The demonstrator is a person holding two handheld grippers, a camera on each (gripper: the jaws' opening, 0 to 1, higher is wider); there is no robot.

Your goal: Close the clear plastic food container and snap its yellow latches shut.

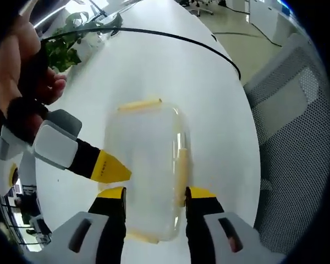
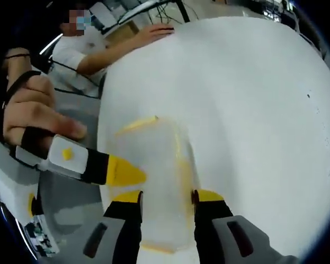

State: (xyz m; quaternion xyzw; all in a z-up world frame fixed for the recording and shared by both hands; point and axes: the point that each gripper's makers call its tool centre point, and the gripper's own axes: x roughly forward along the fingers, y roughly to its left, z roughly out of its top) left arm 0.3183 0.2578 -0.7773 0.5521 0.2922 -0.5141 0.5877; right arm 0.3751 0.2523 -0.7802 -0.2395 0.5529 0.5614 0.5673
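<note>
Surroundings first: white oval worktop (image 1: 170,71); black cable (image 1: 170,37) arcs across its far side in the left gripper view, from 10 o'clock over to 2 o'clock; potted plant (image 1: 63,47) at 10 o'clock near the worktop edge; grey mesh chair (image 1: 297,126) at 3 o'clock, off the worktop; office floor and more chairs at 12–1 o'clock, blurred. In the right gripper view a seated person (image 2: 93,52) at 11 o'clock rests a forearm and hand on the far worktop edge, well apart from the container; small dark specks on the worktop at 3 o'clock.

In the way: in each view a second gripper comes in from 9 o'clock, yellow tip (image 1: 113,168) at the container's side wall; the hand (image 1: 22,71) holding it shows at 10 o'clock, with a black strap.

Container (image 1: 148,165): clear plastic, rectangular with rounded corners, lid on, sitting at frame centre on the worktop, long axis running 6 to 12; yellow latch (image 1: 140,104) on the far short end, another along the 3 o'clock long side (image 1: 182,168), one at the near end; latched or loose, cannot tell.

Left gripper (image 1: 154,201): jaws wide, straddling the container's near end, one either side. Right gripper (image 2: 166,201): the same, wide, jaws flanking the near end of the container (image 2: 154,176); contact with the walls cannot be told.
</note>
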